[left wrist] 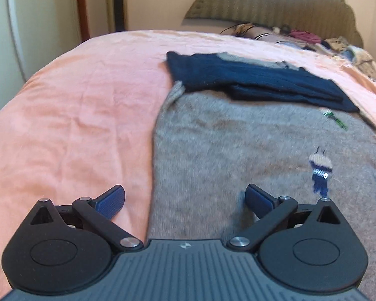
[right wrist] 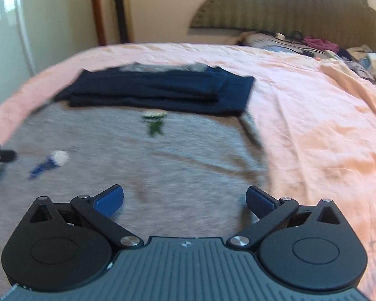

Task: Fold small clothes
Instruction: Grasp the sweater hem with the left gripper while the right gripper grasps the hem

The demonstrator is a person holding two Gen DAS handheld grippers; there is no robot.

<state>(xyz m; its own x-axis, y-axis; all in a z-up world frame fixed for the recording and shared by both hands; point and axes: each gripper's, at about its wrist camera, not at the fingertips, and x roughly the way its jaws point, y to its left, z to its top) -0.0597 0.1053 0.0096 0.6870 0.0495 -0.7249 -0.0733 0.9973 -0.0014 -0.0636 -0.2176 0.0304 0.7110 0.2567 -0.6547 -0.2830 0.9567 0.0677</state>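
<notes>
A small grey sweater [left wrist: 238,150] with navy sleeves [left wrist: 250,80] folded across its upper part lies flat on the pink bedspread [left wrist: 75,105]. It has small knitted figures, one blue and white [left wrist: 320,173], one green [left wrist: 336,120]. My left gripper [left wrist: 185,200] is open and empty, low over the sweater's left edge. In the right wrist view the sweater [right wrist: 163,165] and its navy sleeves [right wrist: 163,90] show again. My right gripper [right wrist: 185,200] is open and empty over the sweater's near right part. The tip of the left gripper [right wrist: 0,156] shows at the left edge.
A padded headboard [right wrist: 300,7] stands at the far end of the bed. A pile of clothes and patterned bedding [right wrist: 338,47] lies at the far right. The wall and a door frame [right wrist: 97,10] are at the far left. The pink bedspread [right wrist: 325,138] surrounds the sweater.
</notes>
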